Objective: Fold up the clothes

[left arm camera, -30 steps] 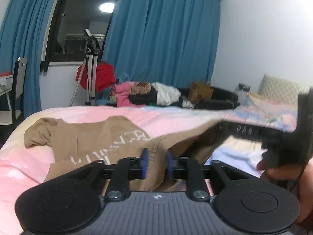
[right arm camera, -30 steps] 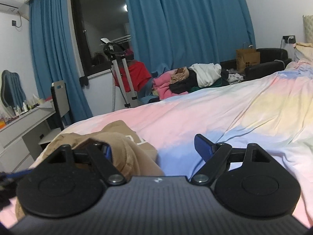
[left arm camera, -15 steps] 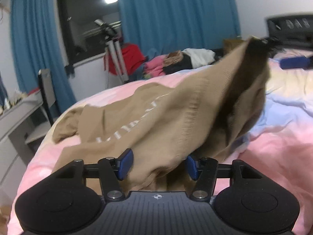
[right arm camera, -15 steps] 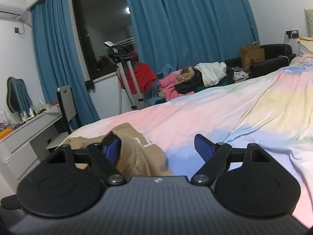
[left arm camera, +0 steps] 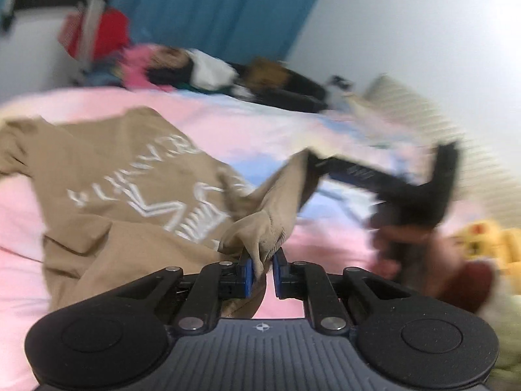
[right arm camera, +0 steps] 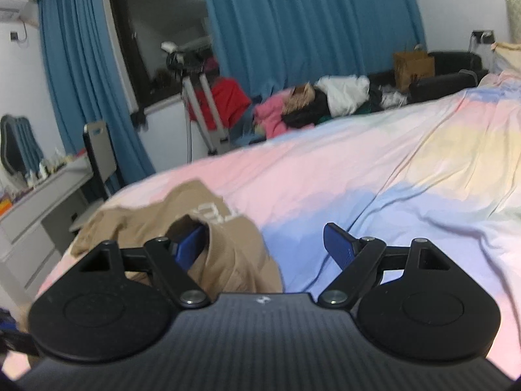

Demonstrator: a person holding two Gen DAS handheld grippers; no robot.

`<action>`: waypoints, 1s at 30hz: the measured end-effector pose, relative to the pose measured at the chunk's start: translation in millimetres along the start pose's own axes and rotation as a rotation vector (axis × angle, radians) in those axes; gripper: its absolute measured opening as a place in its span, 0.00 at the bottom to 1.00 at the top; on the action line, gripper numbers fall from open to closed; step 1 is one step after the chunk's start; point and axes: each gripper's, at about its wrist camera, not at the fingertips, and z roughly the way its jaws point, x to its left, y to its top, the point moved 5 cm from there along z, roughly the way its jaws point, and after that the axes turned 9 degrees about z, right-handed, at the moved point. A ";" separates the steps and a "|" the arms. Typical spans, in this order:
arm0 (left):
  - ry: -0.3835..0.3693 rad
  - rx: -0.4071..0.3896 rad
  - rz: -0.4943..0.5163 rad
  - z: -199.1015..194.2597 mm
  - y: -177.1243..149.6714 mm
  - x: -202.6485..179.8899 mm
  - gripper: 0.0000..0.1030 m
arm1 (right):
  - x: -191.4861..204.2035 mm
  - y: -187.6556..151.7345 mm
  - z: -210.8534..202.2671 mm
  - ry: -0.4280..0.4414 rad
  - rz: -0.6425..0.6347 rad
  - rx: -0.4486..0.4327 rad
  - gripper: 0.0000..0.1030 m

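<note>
Left wrist view: the left gripper (left arm camera: pixel 260 268) has just been closing and pinches a fold of the tan sweatshirt (left arm camera: pixel 130 176) spread on the bed (left arm camera: pixel 260 123); the right gripper (right arm camera: pixel 265 242) stands wide apart, fabric draped over one finger

tan shirt (left arm camera: pixel 123 176) w/ white lettering | bedsheet (right arm camera: pixel 407 169) pastel pink/blue/yellow | curtains (right arm camera: pixel 309 26) blue

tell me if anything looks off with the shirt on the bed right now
The tan shirt lies crumpled, not flat, on the bed. The left claw, just closing, pinches a bunched fold. The right claw is open, with cloth draped over one finger rather than gripped.
</note>
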 end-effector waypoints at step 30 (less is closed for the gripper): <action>0.736 0.186 0.320 91.5 -43.2 -54.9 0.82 | -0.1 -16.8 15.4 -0.013 -0.017 0.129 0.79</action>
